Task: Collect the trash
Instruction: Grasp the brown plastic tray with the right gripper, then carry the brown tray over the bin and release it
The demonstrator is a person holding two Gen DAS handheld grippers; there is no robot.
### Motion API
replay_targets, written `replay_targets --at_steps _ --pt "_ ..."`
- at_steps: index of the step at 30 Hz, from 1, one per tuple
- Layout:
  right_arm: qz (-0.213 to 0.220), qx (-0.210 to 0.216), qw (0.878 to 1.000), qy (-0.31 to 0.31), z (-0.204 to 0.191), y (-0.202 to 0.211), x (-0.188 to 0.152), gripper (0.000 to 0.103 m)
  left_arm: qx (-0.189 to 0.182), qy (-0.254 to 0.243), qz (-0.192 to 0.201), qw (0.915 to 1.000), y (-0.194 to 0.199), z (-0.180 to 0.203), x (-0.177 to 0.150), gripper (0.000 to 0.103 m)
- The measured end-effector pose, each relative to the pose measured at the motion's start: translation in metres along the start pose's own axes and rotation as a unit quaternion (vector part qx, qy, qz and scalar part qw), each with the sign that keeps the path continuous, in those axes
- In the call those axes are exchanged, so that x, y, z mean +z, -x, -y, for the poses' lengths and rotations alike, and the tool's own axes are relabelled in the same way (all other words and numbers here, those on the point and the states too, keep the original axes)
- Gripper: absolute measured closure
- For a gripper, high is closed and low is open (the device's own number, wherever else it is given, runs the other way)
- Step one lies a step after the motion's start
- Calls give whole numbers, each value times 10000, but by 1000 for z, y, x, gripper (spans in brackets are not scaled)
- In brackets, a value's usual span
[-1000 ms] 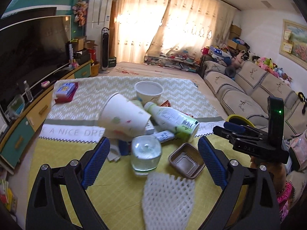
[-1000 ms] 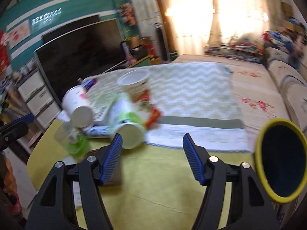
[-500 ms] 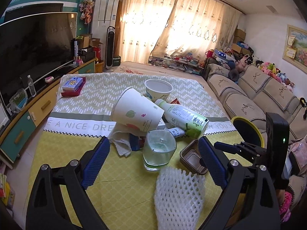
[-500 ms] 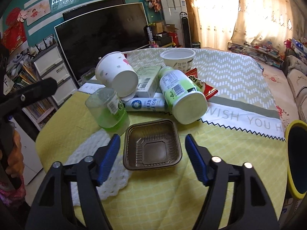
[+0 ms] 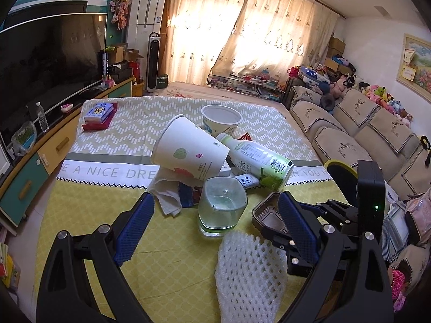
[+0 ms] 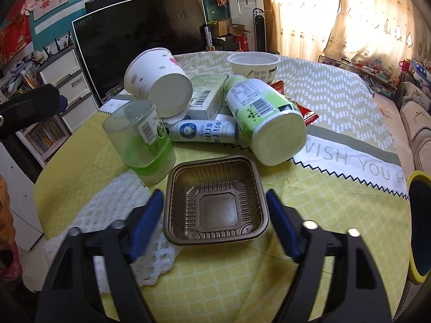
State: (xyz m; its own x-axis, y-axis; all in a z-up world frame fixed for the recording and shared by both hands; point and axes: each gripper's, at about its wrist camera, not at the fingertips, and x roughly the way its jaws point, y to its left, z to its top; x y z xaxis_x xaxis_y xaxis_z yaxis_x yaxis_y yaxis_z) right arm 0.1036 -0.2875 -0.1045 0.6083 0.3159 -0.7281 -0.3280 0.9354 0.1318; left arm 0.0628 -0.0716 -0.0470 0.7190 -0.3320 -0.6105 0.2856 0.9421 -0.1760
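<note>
Here the brown plastic tray (image 6: 215,202) is straddled by the closing right gripper (image 6: 215,220), untouched; thin walls could buckle and pop free if squeezed hard.

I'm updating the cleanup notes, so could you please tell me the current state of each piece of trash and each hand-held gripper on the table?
Brown plastic tray: upright, empty, between the right jaws, not gripped.
Paper cup: tipped over on the pile.
Green-labelled bottle: lying on its side.
Clear green-tinted cup: upright, slightly tilted.
White bowl: upright, appears empty.
Foam net sleeve: lying flat.
Right hand-held gripper: jaws closing.
Left hand-held gripper: open, holding nothing.
</note>
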Motion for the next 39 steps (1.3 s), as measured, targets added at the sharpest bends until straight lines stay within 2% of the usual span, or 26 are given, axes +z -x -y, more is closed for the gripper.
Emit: replay_targets --at_steps 14,19,25,30,35,39 --pt "232 278 9992 -146 8 31 -3 37 -25 -69 -19 10000 -3 4 0 11" --pt "469 142 9982 -341 27 48 -4 37 -63 -135 -55 9999 -5 8 -1 11" --pt "846 -675 9885 -1053 96 78 -11 37 -119 -215 -82 9997 -9 14 -1 11" --pt "1002 -1570 9663 -1775 171 99 -25 37 -151 -234 -156 9995 -15 17 -2 11" --pt "890 -2199 9445 -2273 235 103 -38 37 -164 -280 -204 9993 -20 21 -3 11" --pt "676 -2462 9334 -2523 271 93 -46 35 -195 -304 -256 9990 -23 24 -5 11"
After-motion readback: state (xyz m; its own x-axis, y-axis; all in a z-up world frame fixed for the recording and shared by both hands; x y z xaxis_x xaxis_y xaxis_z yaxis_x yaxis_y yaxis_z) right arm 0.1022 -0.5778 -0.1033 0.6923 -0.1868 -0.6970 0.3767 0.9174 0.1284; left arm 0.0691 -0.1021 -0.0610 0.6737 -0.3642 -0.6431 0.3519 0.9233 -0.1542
